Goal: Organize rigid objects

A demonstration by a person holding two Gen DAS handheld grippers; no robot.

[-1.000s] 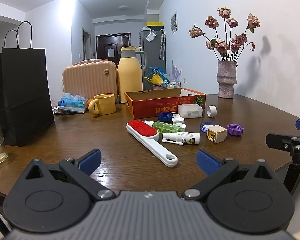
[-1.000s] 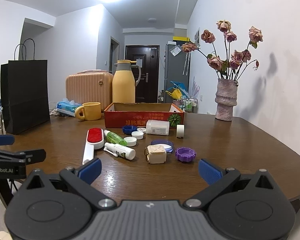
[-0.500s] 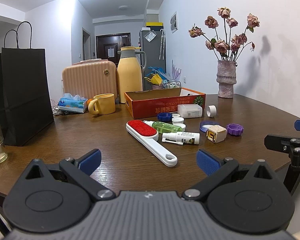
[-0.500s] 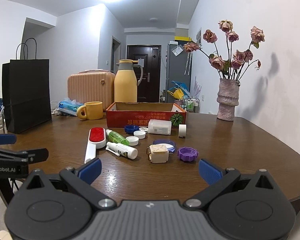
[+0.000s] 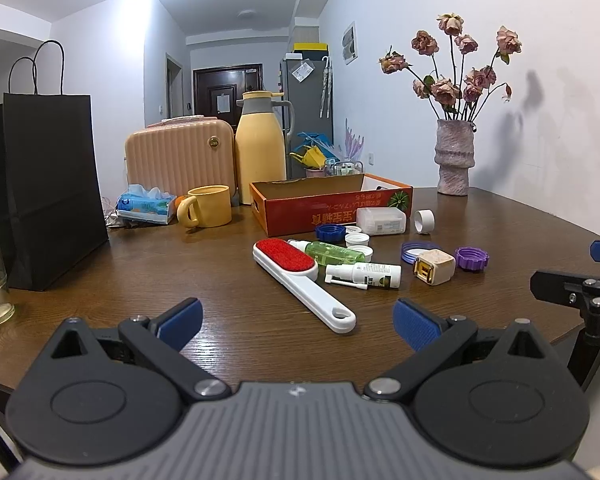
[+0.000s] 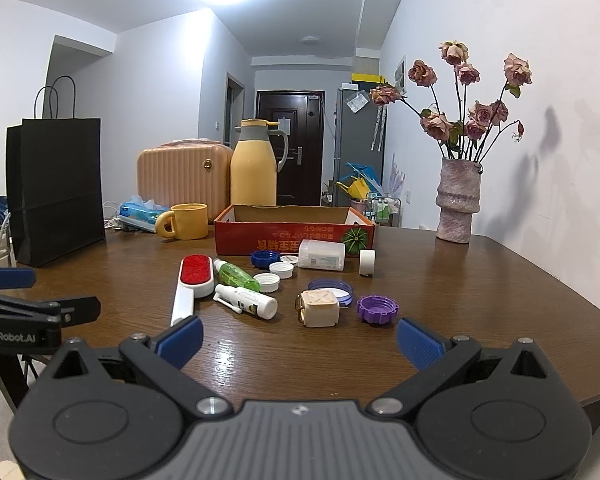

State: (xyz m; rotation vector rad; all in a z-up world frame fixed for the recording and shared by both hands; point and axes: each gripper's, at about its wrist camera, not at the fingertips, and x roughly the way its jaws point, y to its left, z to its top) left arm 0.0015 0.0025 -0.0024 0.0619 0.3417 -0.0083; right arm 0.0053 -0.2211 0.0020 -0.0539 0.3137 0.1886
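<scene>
Nothing is picked up yet: the left gripper [image 5: 298, 318] and the right gripper [image 6: 299, 340] both hover spread apart and empty over the near table edge [image 6: 500, 280]. From the left, the lint brush [image 6: 188, 284] lies flat (red head toward the cardboard box [image 6: 294, 228], handle toward the grippers). Beside it the white spray bottle [image 6: 248, 301] lies crosswise, nozzle leftward. I judge the next move is a descent onto one item.

"GenRobot.AI" stands in white letters on the black body of the left gripper [image 6: 4, 280], seen at the left edge of the right claw's view. The red cardboard box [image 6: 294, 236] ahead of the claw carries yellow characters printed upside down, too small to read.
</scene>
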